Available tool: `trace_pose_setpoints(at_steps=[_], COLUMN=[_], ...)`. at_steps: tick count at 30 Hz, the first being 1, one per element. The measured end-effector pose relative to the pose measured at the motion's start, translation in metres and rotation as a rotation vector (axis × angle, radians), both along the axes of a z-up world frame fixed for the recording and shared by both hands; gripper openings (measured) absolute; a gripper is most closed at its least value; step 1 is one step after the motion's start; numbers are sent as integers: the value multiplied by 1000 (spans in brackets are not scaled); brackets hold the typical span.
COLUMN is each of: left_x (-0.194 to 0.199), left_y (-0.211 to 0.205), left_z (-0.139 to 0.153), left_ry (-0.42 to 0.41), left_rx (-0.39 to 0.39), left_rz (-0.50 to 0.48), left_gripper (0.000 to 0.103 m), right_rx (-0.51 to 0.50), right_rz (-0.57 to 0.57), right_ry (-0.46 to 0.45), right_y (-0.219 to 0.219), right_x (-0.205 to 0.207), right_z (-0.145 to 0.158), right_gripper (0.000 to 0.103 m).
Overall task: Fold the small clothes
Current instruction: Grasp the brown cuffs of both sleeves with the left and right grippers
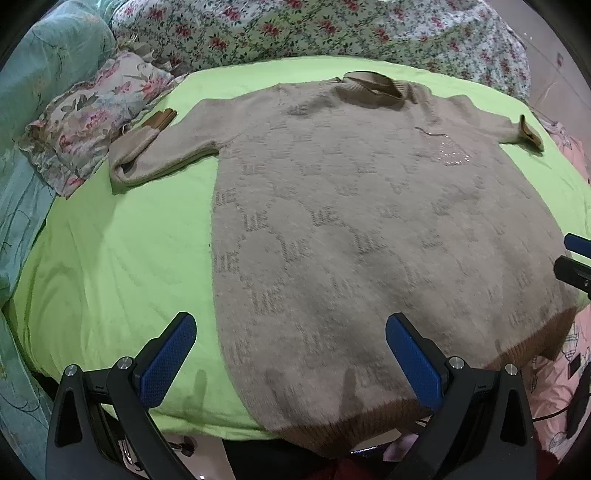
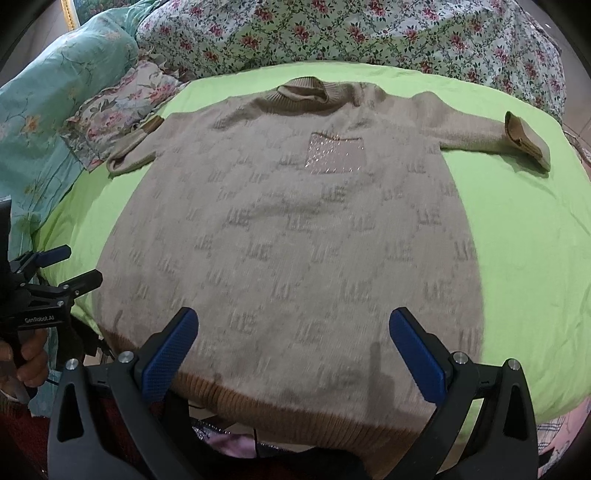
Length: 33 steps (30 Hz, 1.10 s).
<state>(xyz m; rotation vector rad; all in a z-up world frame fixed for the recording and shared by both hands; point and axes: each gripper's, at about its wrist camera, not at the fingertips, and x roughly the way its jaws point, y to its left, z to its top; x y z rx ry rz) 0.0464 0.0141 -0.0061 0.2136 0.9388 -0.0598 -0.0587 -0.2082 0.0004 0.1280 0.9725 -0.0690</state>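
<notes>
Blue-padded, the left gripper (image 1: 291,354) and right gripper (image 2: 293,350) are held wide apart and empty above the near hem of a beige patterned knit sweater (image 2: 295,236), spread flat on a lime-green sheet (image 1: 122,258) beside floral bedding (image 2: 332,33).

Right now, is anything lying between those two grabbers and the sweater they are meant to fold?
Nothing visible. The beige sweater lies flat on the green sheet. Both the left gripper and the right gripper hang open just above its hem, with no object between.
</notes>
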Motion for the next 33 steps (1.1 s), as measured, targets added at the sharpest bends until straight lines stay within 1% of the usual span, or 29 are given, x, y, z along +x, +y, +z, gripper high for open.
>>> trace_pose_setpoints(at_steps=[4, 6, 8, 10, 13, 18, 19, 22, 24, 26, 28, 31, 33], left_x=[14, 23, 34, 49, 76, 128, 139, 183, 215, 244, 273, 311, 337], left_y=[3, 4, 5, 6, 6, 0, -2, -5, -5, -5, -3, -1, -3], left_z=[-4, -2, 3, 12, 26, 44, 46, 44, 41, 39, 37, 31, 28], left_ry=[17, 24, 15, -10, -55, -117, -123, -95, -71, -71, -64, -47, -40], left_rx=[-16, 1, 6, 5, 28, 73, 77, 93, 88, 80, 38, -28, -42], left_rz=[-10, -22, -38, -54, -73, -125, -136, -172, -197, -215, -226, -243, -262], left_gripper=[103, 103, 103, 103, 103, 103, 103, 103, 103, 103, 103, 103, 103], right_rx=[11, 15, 16, 27, 23, 8, 49, 59, 57, 60, 62, 8, -27], right_rz=[14, 24, 36, 46, 61, 47, 43, 45, 47, 37, 30, 46, 60], right_ry=[19, 22, 11, 0, -38, -76, -52, -43, -37, -28, -27, -46, -55], right_y=[-8, -13, -21, -28, -42, -71, -80, -100, -113, -128, -141, -154, -160], right_x=[14, 23, 37, 48, 72, 118, 124, 153, 172, 193, 214, 245, 264], right_z=[-1, 0, 5, 12, 24, 40, 35, 34, 33, 33, 33, 35, 35], right_gripper=[103, 103, 103, 103, 103, 103, 103, 103, 103, 102, 101, 98, 95])
